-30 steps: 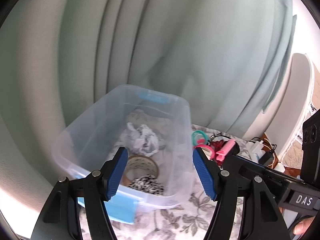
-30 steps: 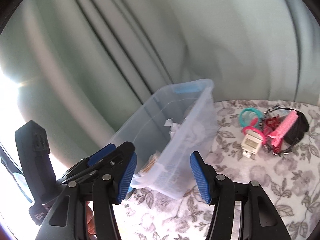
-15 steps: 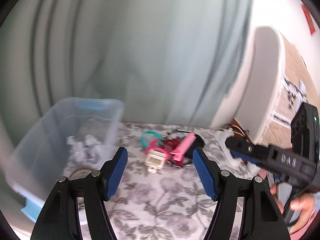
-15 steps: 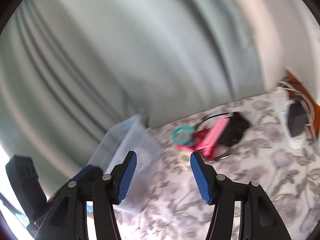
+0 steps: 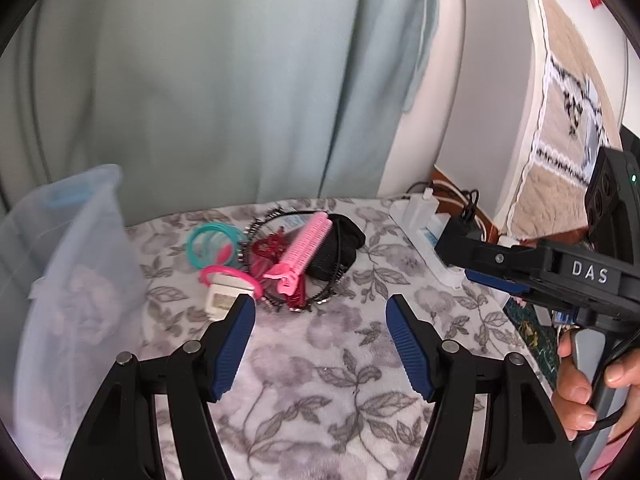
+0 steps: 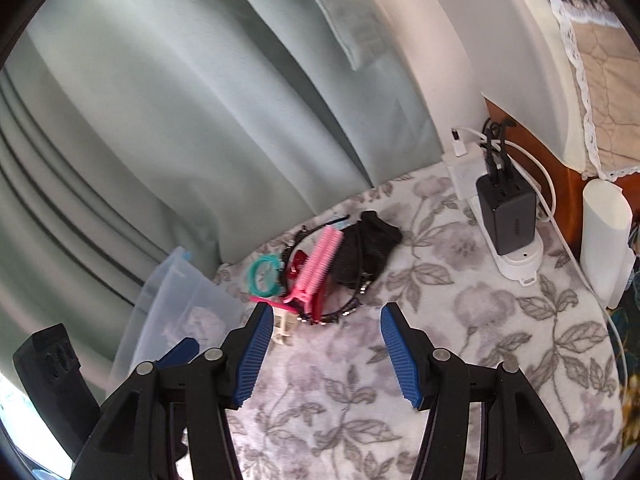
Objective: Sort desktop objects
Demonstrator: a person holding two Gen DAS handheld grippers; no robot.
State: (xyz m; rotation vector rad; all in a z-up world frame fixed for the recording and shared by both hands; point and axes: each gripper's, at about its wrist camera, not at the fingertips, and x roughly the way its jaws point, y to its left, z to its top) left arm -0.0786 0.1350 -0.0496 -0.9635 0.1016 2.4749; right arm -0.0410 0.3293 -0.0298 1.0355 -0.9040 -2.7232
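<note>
Floral tablecloth (image 5: 320,380) carries clear bin (image 5: 80,260) holding crumpled paper (image 5: 86,304); both grippers (image 5: 320,320) (image 6: 324,332) spread, empty.

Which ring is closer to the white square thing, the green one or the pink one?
The pink ring: it curls around the white plug. The teal rings lie farther back.

The clear plastic bin (image 5: 68,264) is blurred and cut off by the left edge of the left wrist view, so its pale crumpled contents cannot be made out. In the right wrist view the left finger (image 6: 252,354) covers part of the small white gadget (image 6: 282,326). The black pouch (image 5: 340,250) lies partly behind the pink comb clip (image 5: 306,250), and the red clip (image 5: 270,248) beneath is mostly hidden. The person's right hand (image 5: 588,384) is cropped at the frame edge. Print on the black charger (image 6: 508,216) is too small to read
</note>
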